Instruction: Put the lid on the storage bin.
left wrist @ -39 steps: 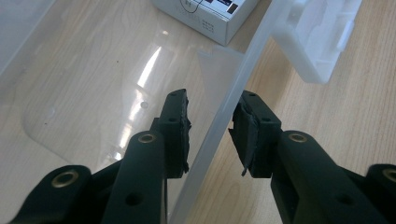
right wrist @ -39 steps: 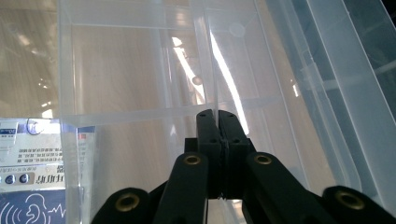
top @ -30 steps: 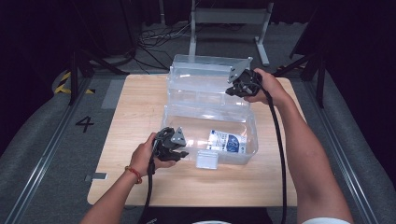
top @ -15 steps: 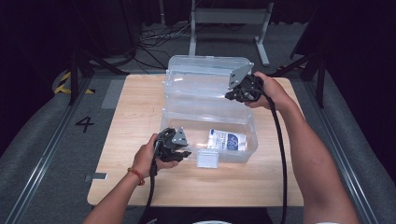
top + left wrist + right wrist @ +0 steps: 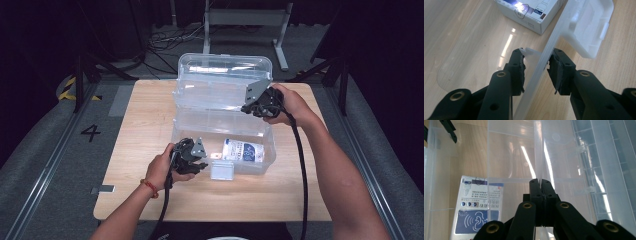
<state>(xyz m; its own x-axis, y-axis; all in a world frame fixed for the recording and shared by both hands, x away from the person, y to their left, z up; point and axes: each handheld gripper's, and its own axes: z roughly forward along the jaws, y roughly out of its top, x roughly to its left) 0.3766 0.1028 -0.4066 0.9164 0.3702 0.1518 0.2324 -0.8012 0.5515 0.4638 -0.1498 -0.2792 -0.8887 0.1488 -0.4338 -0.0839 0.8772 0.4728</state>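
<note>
Probably the step in hand is to swing the lid (image 5: 220, 80) down over the clear box (image 5: 269, 150), which stands in the middle of the counter (image 5: 145, 125). The lid now stands nearly upright on its hinge at the far side. The right gripper (image 5: 248, 107) has its jaws fully together on the thin right edge of the lid. The left gripper (image 5: 200, 167) has its jaws narrow across the front rim of the box, and the pads seem to press on it, so the box is steadied.

To do it well, I think the right hand should follow the arc of the hinge and not pull the lid sideways, because the pinch is on one edge and the plastic can twist. The left jaws should leave the rim before the lid arrives there, or the lid will land on them. After that the latch (image 5: 221, 171) at the front can be pressed.

The left gripper view makes clear how the wall passes between the two pads, which the high view is too far away to tell. The right gripper view shows the ribs of the lid and the print of the carton (image 5: 474, 212) on the box floor. The high view gives the angle of the lid.
</note>
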